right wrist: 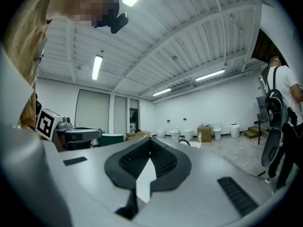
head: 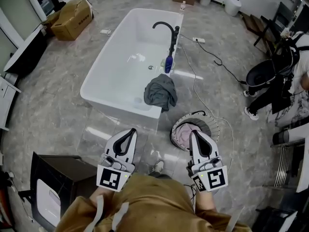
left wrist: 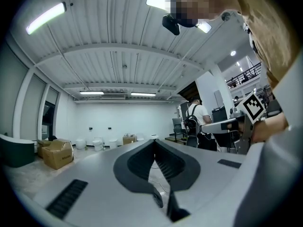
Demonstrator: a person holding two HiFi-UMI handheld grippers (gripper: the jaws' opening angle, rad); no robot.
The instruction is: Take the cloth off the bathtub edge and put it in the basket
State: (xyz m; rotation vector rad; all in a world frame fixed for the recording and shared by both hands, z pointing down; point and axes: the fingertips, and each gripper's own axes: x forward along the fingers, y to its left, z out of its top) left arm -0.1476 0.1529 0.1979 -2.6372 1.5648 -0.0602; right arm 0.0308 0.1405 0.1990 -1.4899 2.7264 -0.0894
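Observation:
A grey cloth [head: 161,92] hangs crumpled over the near right corner of the white bathtub [head: 108,64]. To the cloth's lower right, a round wire basket [head: 212,125] stands on the floor with something pale pink inside. My left gripper [head: 131,130] is held level near my body, short of the tub's near end, shut and empty. My right gripper [head: 195,133] hovers over the basket's near side, also shut and empty. In the left gripper view the left gripper [left wrist: 154,142] points across the room, with its jaws meeting. The right gripper [right wrist: 150,141] likewise has its jaws together, and the black faucet shows beyond.
A black faucet [head: 166,33] and a blue bottle [head: 168,63] stand on the tub's right rim. A white cable [head: 212,57] runs across the floor to the basket. A person [head: 285,76] stands at the right. A cardboard box [head: 72,18] sits far left, a dark cabinet [head: 53,187] near left.

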